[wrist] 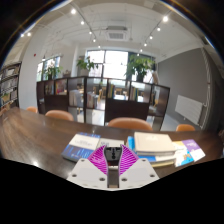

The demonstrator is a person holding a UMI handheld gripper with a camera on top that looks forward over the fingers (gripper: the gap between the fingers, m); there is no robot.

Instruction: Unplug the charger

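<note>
The gripper is reaching forward with its pink pads drawn close around a small dark block, probably the charger, which is sitting between the fingers near their tips; whether both pads are actually pressing on it cannot be told. Judging by its look, the charger is light, rigid and smooth-sided, so a firm pinch across its flat sides, close to the socket end, would be holding it best, with a straight pull and no twisting. No cord or socket is showing. Just beyond the fingers, books and papers are lying on the wooden table. Farther off, orange chairs are standing by the table, then a dark partition with plants and bright windows.
</note>
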